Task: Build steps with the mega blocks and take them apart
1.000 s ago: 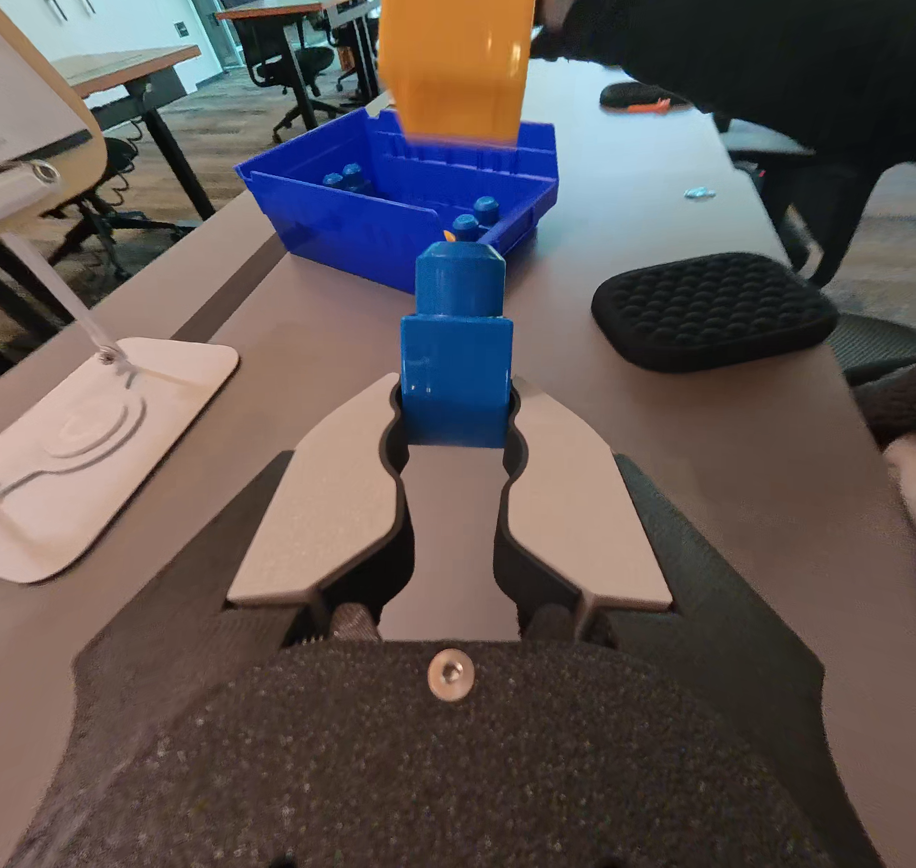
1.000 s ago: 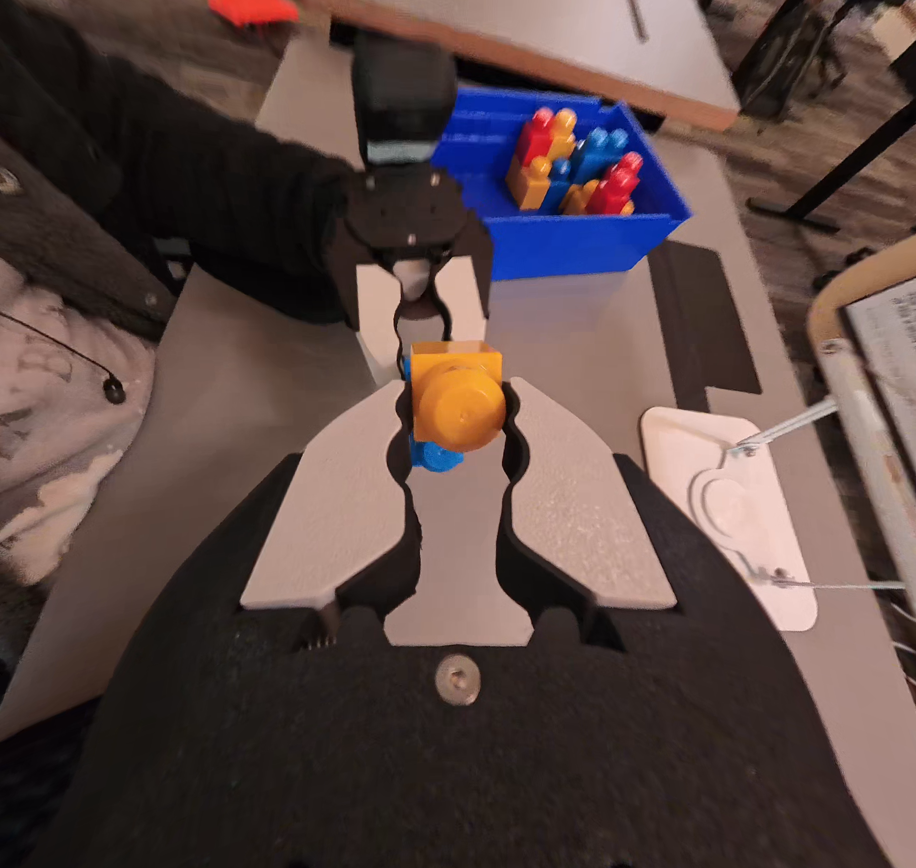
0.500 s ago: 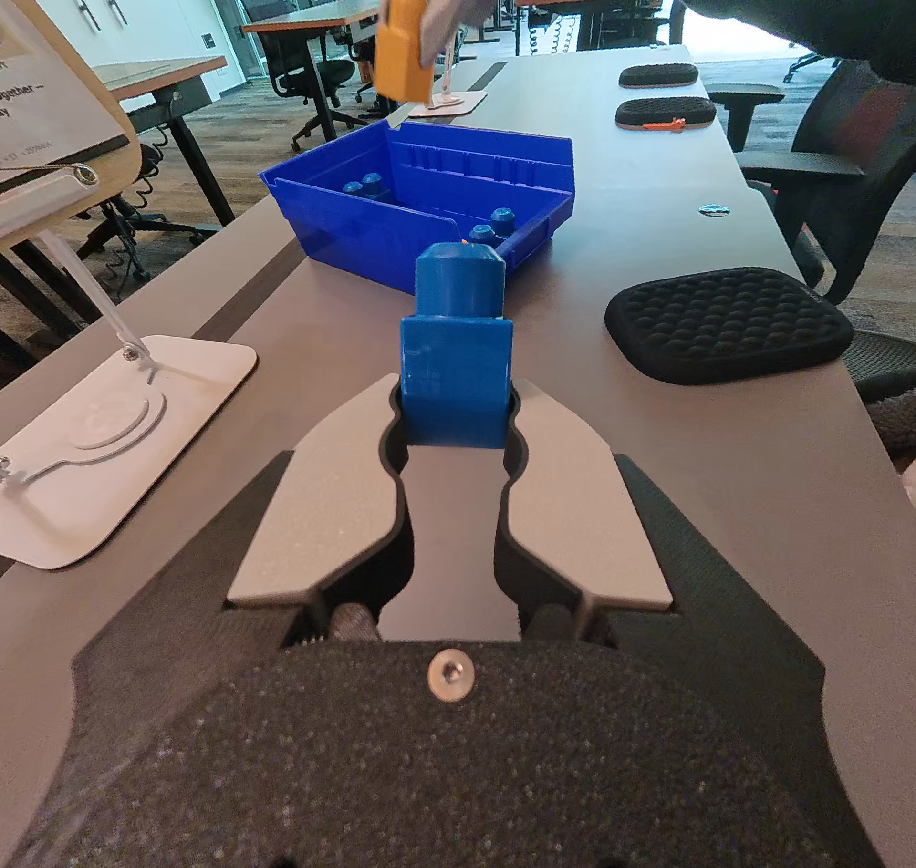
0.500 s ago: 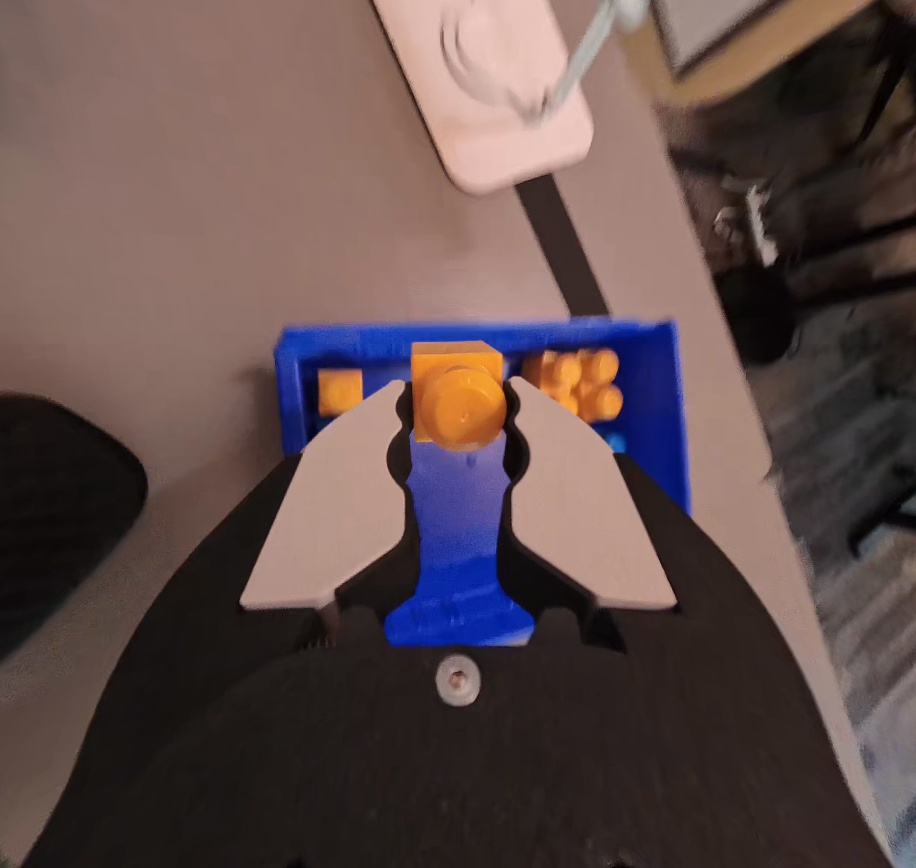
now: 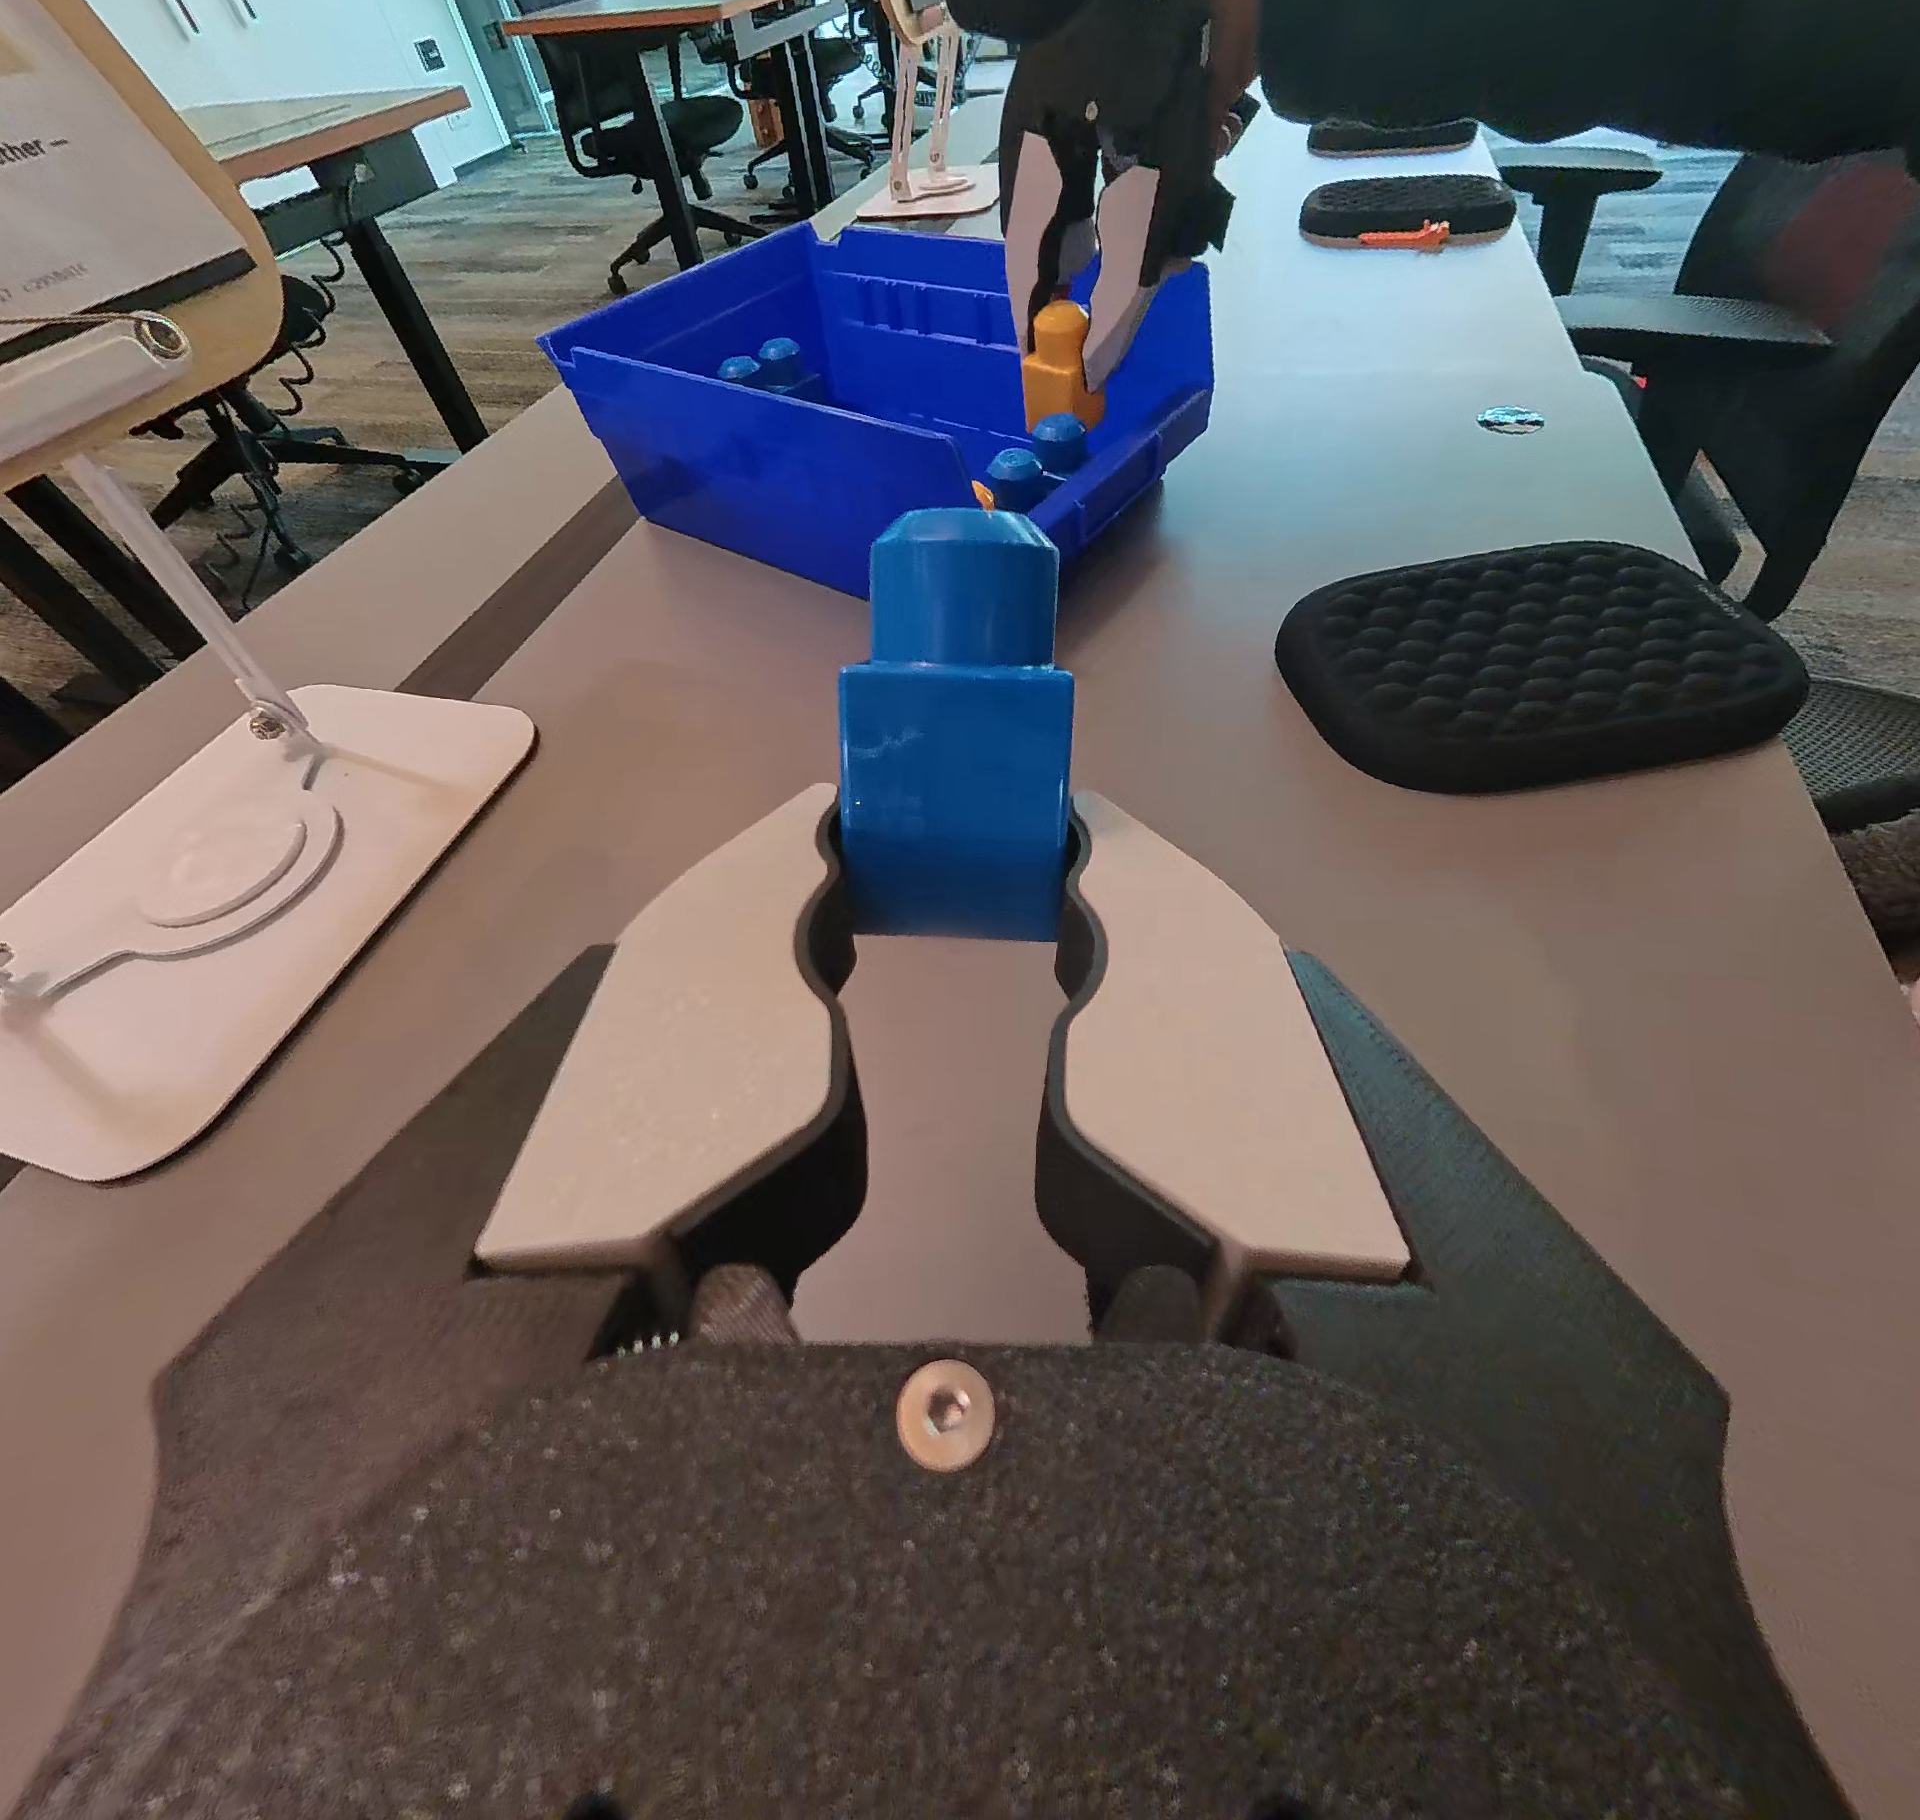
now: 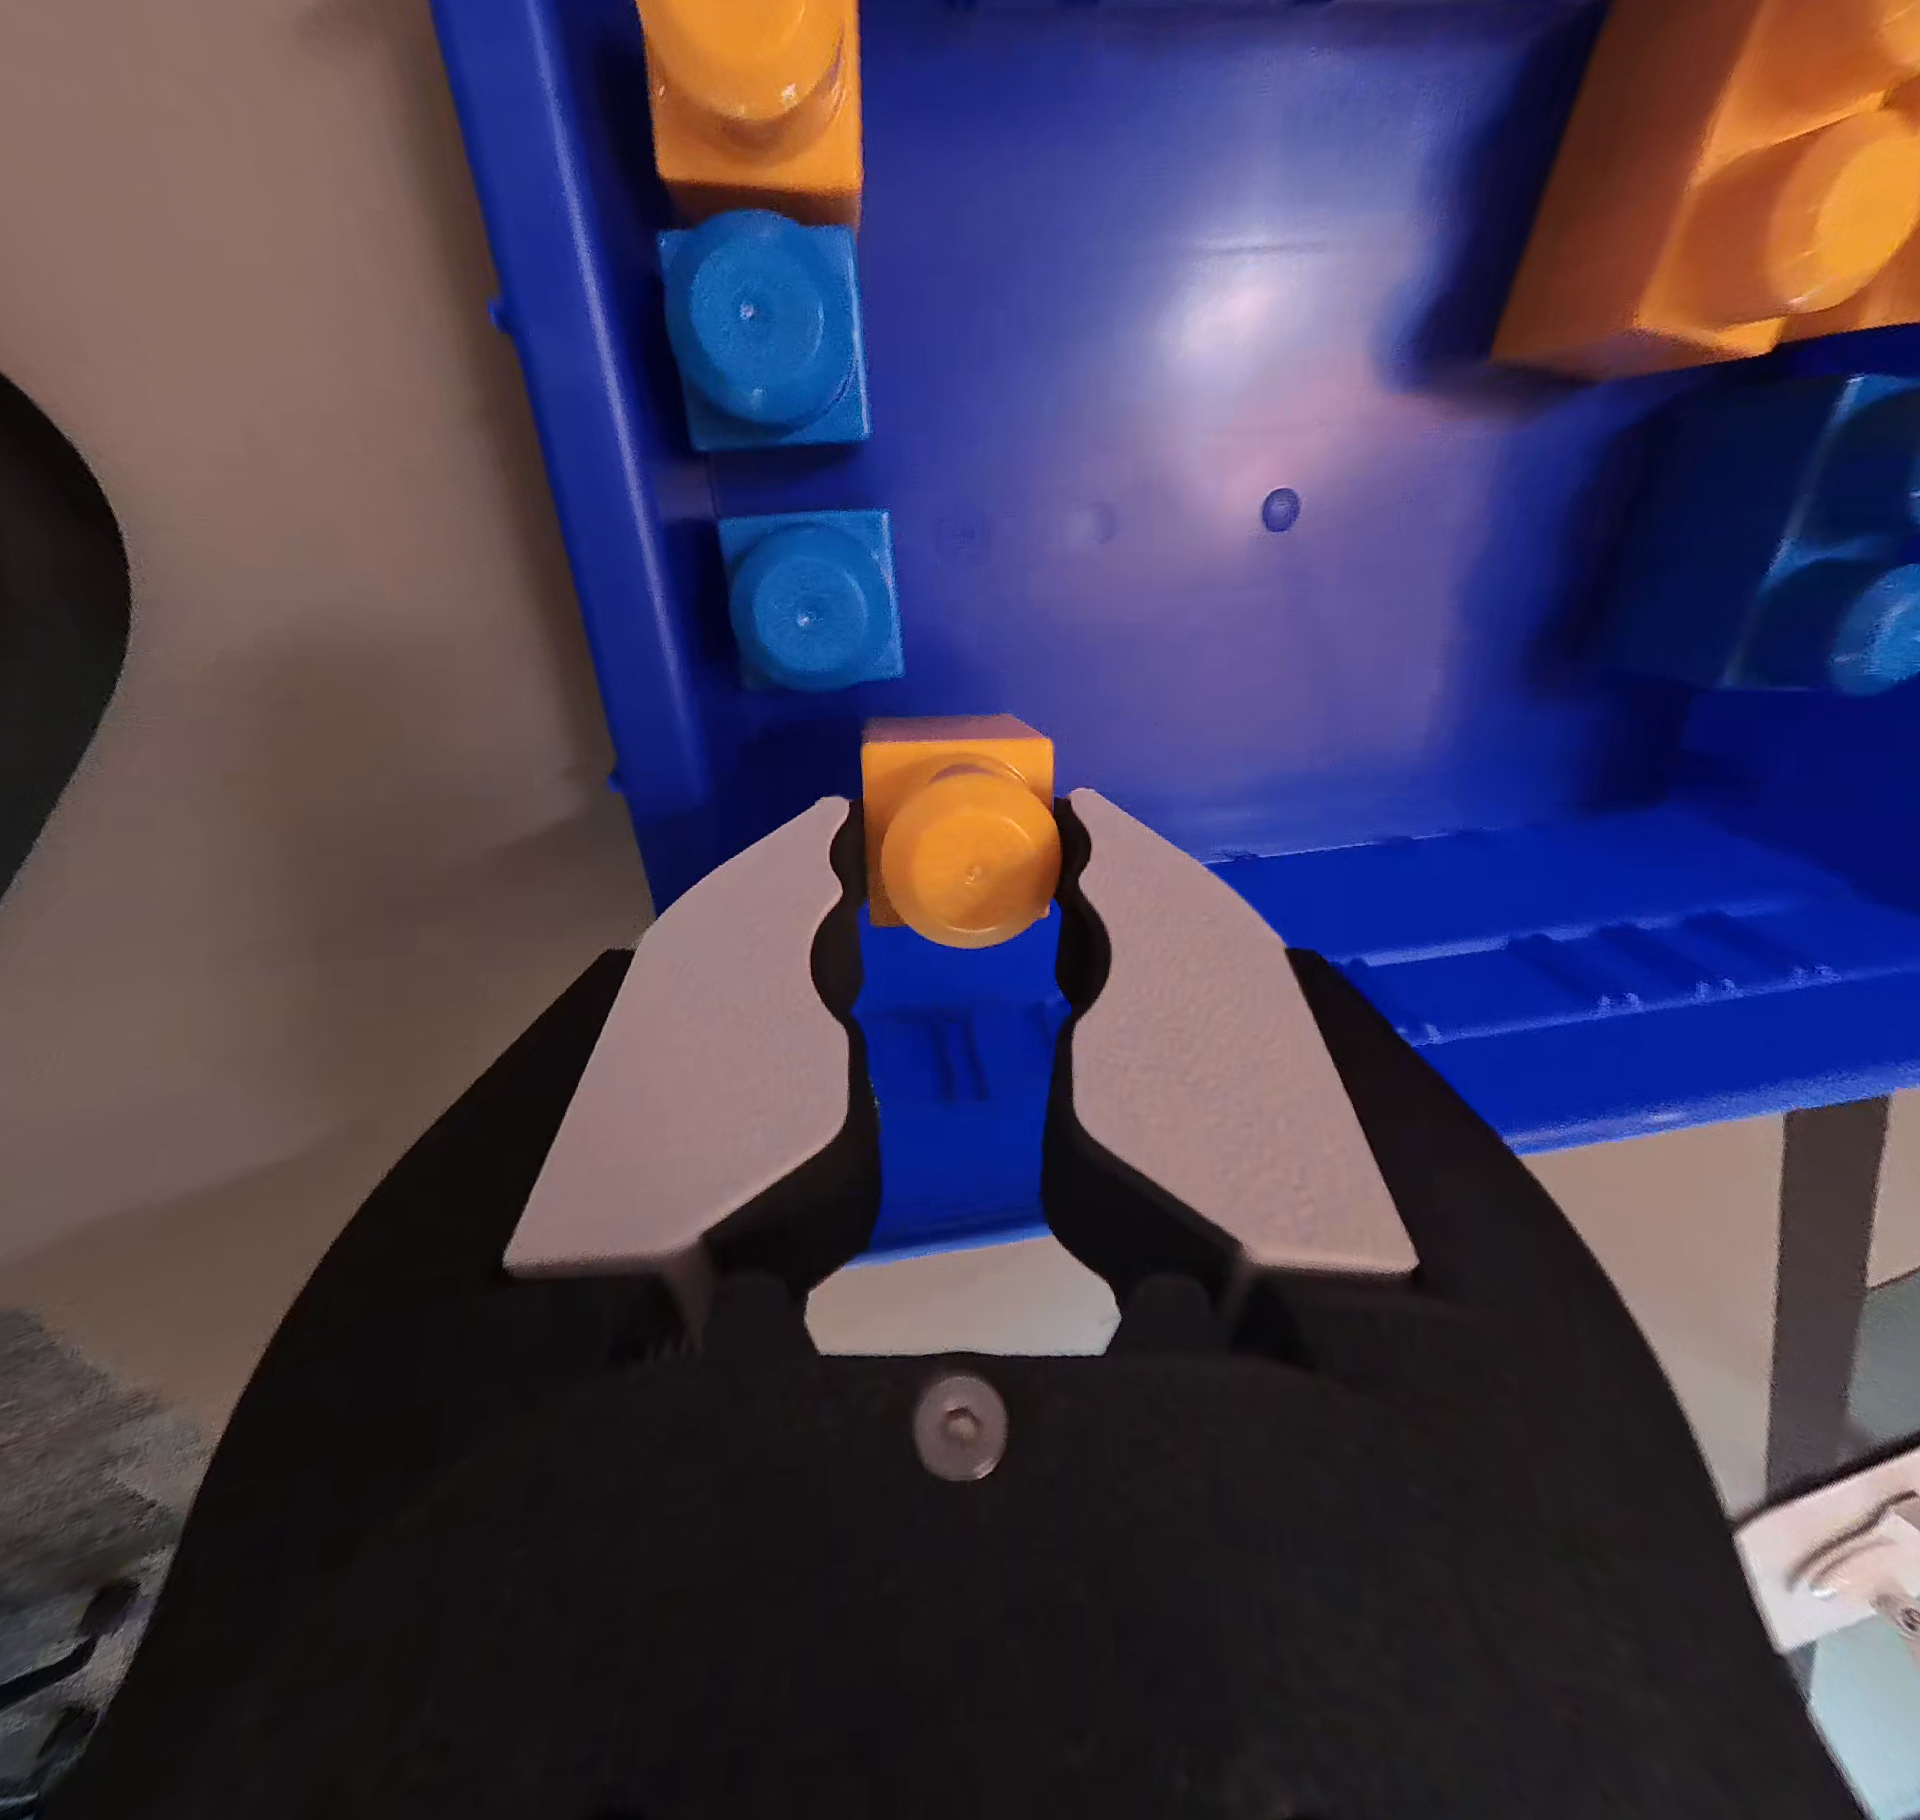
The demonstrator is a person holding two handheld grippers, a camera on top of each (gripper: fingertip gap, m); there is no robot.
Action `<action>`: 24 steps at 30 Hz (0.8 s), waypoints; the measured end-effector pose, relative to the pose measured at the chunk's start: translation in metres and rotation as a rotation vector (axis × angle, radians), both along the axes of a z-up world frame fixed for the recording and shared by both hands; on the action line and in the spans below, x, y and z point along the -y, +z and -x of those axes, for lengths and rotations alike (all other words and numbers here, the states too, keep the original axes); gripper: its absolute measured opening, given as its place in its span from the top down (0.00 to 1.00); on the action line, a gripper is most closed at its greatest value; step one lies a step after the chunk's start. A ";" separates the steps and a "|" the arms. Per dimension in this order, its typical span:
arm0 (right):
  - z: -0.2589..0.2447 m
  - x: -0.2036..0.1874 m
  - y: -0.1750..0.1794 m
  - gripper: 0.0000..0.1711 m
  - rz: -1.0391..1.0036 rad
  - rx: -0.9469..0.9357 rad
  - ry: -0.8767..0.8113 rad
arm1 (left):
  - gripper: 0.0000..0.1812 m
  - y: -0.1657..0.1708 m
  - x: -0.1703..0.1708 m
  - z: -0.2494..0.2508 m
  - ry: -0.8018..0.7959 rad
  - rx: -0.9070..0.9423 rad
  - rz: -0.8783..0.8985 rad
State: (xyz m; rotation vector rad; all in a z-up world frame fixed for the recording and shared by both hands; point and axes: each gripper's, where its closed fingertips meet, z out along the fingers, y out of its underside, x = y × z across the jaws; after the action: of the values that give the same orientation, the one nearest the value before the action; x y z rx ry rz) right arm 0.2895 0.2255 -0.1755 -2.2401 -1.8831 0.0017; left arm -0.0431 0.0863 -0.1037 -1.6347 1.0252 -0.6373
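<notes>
Two blocks are in hand, one per tongs, and the work looks like the taking-apart half of the task, with pieces going home to the bin.

Left wrist view: the left tongs (image 5: 956, 835) are clamped on a blue block (image 5: 956, 721) at frame centre, upright, a single round stud on a square base, glossy with faint scuffs. It sits low over the bench (image 5: 1455, 1043); whether it touches I cannot tell. Toward the upper middle stands the blue bin (image 5: 727, 440), and the right tongs (image 5: 1081, 336) reach down into it, gripping an orange block (image 5: 1055, 368) above two blue studs.

Right wrist view: the right tongs (image 6: 956, 835) are closed on the orange block (image 6: 961, 835), stud toward the camera, over the bin (image 6: 1195, 368) floor. Single blocks, orange and two blue, line the wall at upper left; bigger ones lie at the right edge.

To do this well, I would lower the orange block onto bare floor just beside that row, let it rest, then part the tongs and lift straight out. Hold the blue block steady meanwhile.
</notes>
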 end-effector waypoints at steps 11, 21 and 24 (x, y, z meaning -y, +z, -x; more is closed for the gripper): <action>-0.002 0.012 -0.024 0.80 0.048 0.025 -0.053 | 0.80 -0.001 0.000 0.000 0.001 0.003 0.001; -0.007 0.009 -0.036 0.80 0.045 0.093 -0.089 | 0.80 0.002 -0.001 0.002 0.004 0.018 0.000; -0.007 0.009 -0.036 0.80 0.047 0.102 -0.094 | 0.80 0.002 0.000 0.002 0.003 0.020 0.000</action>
State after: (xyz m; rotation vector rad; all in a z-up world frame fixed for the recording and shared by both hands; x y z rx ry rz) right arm 0.2969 0.2167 -0.2112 -2.4011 -1.8441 -0.0853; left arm -0.0454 0.0866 -0.1018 -1.6270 1.0082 -0.6502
